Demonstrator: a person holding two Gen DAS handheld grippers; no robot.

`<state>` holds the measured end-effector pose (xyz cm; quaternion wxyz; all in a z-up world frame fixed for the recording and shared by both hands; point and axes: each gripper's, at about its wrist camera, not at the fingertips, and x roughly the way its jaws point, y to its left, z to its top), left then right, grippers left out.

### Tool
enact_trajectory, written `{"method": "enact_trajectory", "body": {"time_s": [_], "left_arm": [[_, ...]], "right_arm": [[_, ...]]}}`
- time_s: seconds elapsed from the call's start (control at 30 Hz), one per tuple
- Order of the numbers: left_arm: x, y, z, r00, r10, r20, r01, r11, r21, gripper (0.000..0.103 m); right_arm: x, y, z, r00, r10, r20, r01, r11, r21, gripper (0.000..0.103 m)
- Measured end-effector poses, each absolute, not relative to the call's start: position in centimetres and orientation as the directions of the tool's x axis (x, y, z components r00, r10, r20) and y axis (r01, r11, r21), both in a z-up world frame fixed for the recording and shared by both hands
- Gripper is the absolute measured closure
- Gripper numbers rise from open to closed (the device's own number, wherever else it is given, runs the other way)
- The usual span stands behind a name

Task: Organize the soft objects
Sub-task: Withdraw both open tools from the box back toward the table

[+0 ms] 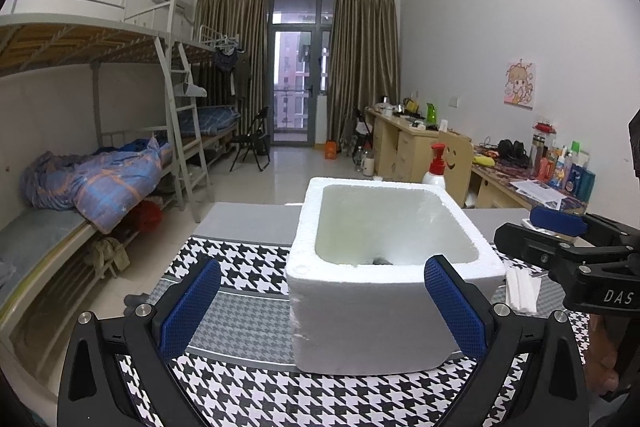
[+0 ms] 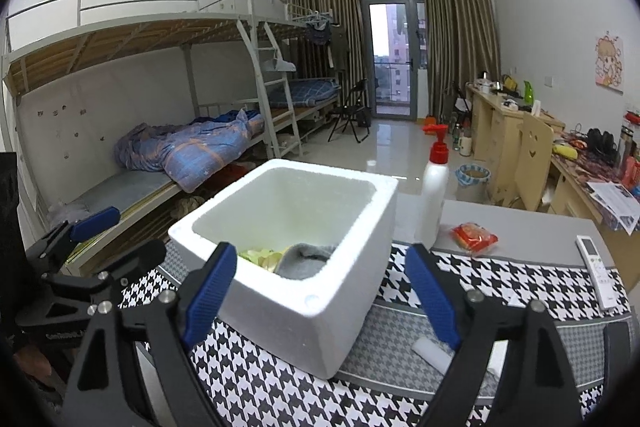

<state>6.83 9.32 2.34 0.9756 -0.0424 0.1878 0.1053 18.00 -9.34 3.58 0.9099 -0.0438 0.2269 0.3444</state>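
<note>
A white foam box stands on a black-and-white houndstooth cloth. Inside it lie a grey soft cloth and a yellow-green soft item. My right gripper is open, its blue pads on either side of the box's near corner, nothing pressed between them. My left gripper is open too, in front of the box, not touching it. In the left wrist view the right gripper shows at the right edge. The right wrist view shows the left gripper at the left.
A white pump bottle with a red top stands behind the box. A red packet and a white remote lie at the table's right. A white foam strip lies near the front. Bunk beds stand left, desks right.
</note>
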Motion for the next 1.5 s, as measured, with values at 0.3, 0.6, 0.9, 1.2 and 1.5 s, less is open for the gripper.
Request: {"method": "enact_trajectory", "body": {"time_s": [0.3, 0.6, 0.9, 1.2, 1.5], "left_arm": [[6.5, 8.4, 2.3, 0.908, 0.179, -0.378, -0.208, 0.977, -0.037, 0.001], [5.9, 7.6, 1.9, 0.915, 0.168, -0.366, -0.196, 0.980, -0.040, 0.001], [5.4, 6.9, 1.5, 0.928, 0.137, -0.347, -0.166, 0.984, -0.056, 0.001], [5.2, 6.1, 0.9, 0.936, 0.085, -0.342, -0.119, 0.990, -0.078, 0.001], [5.9, 4.3, 0.3, 0.934, 0.011, -0.358, -0.049, 0.994, -0.096, 0.001]], "right_arm": [[17.0, -10.6, 3.4, 0.672, 0.603, -0.430, -0.639, 0.765, 0.074, 0.014], [16.3, -13.0, 2.1, 0.688, 0.596, -0.414, -0.623, 0.778, 0.084, 0.014], [15.7, -14.1, 1.3, 0.703, 0.588, -0.399, -0.610, 0.788, 0.087, 0.014], [16.1, -15.3, 0.8, 0.717, 0.569, -0.404, -0.583, 0.806, 0.100, 0.014], [16.1, -17.4, 0.5, 0.738, 0.532, -0.416, -0.543, 0.833, 0.103, 0.014]]}}
